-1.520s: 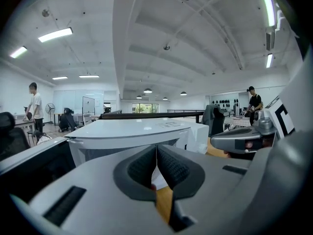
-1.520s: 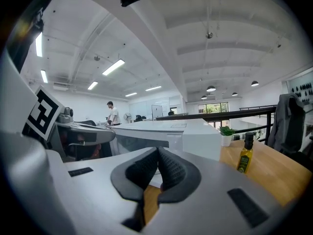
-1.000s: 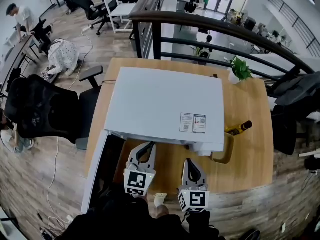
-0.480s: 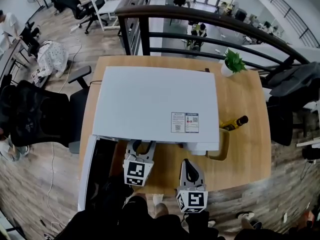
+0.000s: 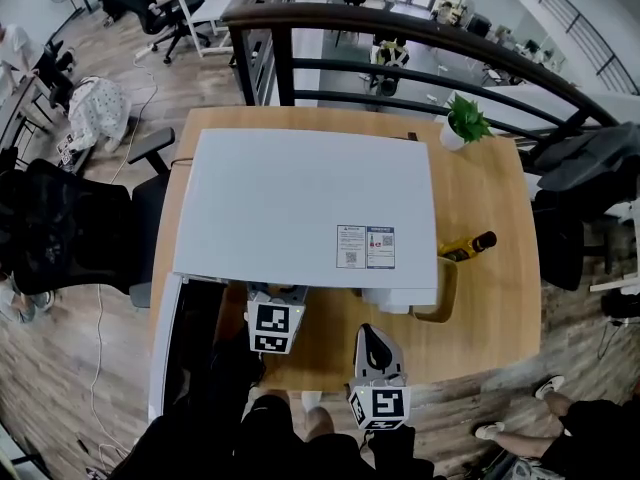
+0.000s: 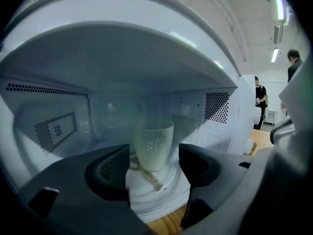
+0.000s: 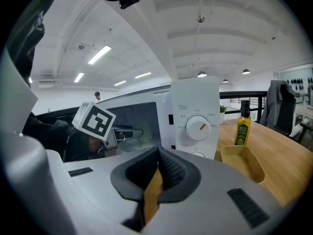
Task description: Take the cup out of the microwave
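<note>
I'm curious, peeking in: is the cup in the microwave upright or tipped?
Upright. The cup stands on the turntable inside the microwave, wider rim on top.

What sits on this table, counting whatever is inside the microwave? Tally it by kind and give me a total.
Microwave: 1
Cup, inside the microwave: 1
Bottle: 1
Tray: 1
Potted plant: 1
Total: 5
</note>
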Demonstrator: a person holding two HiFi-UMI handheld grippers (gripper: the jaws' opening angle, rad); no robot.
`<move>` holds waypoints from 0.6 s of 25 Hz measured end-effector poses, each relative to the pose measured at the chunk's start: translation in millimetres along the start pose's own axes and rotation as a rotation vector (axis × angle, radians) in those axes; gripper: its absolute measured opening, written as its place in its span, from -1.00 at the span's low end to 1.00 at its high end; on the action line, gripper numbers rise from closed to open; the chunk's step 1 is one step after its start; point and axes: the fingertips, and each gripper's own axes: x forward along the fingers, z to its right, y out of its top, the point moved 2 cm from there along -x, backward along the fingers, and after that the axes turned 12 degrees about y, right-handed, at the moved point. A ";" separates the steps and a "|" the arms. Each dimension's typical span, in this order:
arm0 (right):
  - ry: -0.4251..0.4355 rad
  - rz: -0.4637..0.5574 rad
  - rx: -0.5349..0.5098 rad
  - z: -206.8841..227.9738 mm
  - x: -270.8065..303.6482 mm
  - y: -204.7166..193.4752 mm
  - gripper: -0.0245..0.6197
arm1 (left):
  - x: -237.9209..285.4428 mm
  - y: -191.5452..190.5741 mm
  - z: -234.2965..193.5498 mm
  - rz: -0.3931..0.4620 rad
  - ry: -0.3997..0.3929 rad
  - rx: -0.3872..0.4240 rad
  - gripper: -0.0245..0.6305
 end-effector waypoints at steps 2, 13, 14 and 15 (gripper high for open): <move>-0.001 -0.006 0.004 1.5 -0.1 -2.6 -0.88 | 5.2 -0.3 -2.2 -0.003 0.007 -0.002 -0.01; -0.016 -0.018 0.012 8.4 0.5 -9.2 -0.88 | 25.8 1.1 -1.3 0.021 0.014 0.020 -0.01; -0.017 -0.018 0.011 8.3 0.1 -9.1 -0.88 | 26.8 0.8 -1.7 0.023 0.016 0.024 -0.01; -0.017 -0.018 0.011 8.2 -0.3 -9.1 -0.88 | 27.6 0.8 -2.1 0.025 0.016 0.024 -0.01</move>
